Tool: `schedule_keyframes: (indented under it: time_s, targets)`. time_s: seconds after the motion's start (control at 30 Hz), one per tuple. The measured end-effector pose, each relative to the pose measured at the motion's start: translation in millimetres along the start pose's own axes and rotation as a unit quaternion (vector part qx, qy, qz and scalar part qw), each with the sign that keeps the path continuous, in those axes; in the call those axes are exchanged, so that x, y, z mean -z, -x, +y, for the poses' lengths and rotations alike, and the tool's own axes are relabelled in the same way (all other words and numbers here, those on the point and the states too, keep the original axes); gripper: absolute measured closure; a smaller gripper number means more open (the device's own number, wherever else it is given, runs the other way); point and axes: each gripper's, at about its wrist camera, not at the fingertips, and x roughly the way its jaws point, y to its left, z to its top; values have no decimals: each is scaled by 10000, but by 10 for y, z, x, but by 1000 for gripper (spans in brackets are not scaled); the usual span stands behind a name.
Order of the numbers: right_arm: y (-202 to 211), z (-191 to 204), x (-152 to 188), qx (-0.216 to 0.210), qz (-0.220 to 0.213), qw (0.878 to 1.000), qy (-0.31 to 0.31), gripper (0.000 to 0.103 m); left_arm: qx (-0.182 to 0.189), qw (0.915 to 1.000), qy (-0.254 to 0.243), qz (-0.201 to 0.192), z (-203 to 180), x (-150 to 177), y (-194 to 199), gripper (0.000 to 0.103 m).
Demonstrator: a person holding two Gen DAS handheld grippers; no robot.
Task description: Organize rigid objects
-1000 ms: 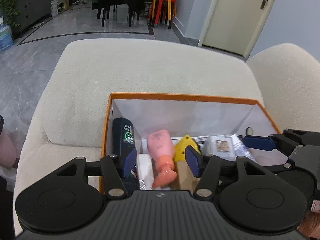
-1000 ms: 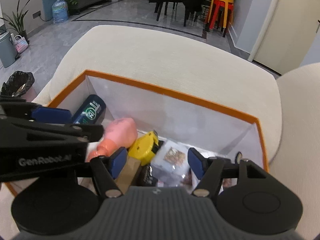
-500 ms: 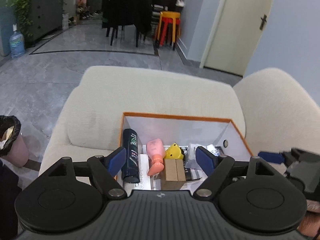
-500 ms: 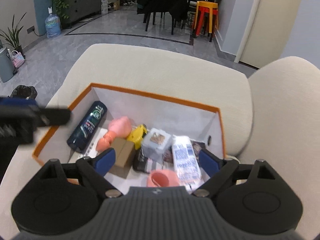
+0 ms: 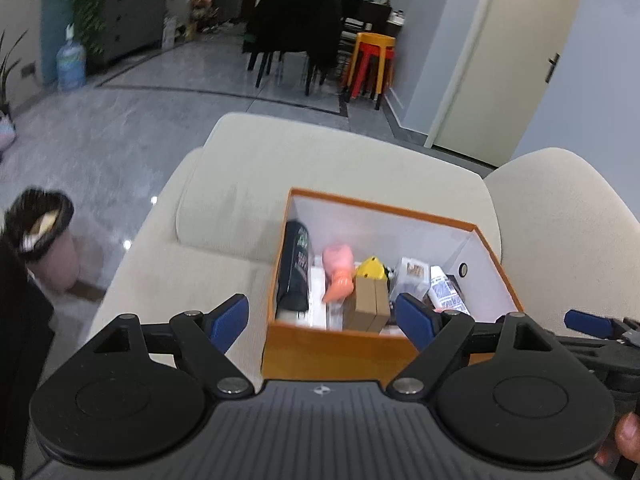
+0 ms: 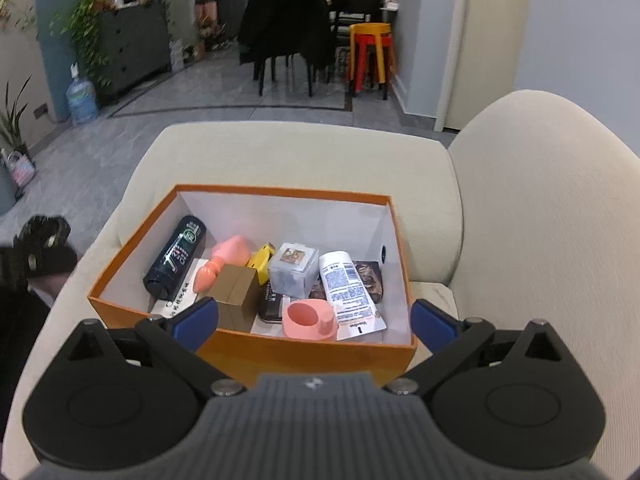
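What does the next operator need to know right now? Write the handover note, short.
Left gripper: jaws opening, nothing between them.
Right gripper: jaws opening, nothing between them. Both are held over the near edge of the orange box.
The box sits on the cream sofa. Inside: dark bottle lying along the left wall, pink bottle, brown carton, yellow item, clear plastic case, white tube, pink cup.
Done: these items are in the box.
Left: no loose items in view on the sofa; check beyond the frames.
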Motion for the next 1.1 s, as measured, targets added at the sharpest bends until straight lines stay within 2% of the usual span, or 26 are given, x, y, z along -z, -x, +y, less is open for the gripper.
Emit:
schedule_keyframes:
  time_s: [0.1, 0.2, 0.43, 0.7, 1.1]
  targets:
    - [64, 2, 62, -173, -8, 9996, -212, 3, -17, 9999, 85, 76, 67, 103, -11, 6]
    - [131, 46, 107, -166, -27, 9996, -236, 2, -217, 9997, 49, 111, 68, 152, -53, 6]
    - [258, 72, 195, -96, -151, 9988, -453, 2, -7, 9998, -202, 42, -142, 200, -92, 6]
    - [313, 43, 256, 76, -179, 9987, -468, 2, -38, 9993, -374, 46, -346, 266, -132, 6]
    - [335, 21, 306, 164, -150, 9982, -551, 2, -117, 9990, -417, 63, -383, 289, -114, 6]
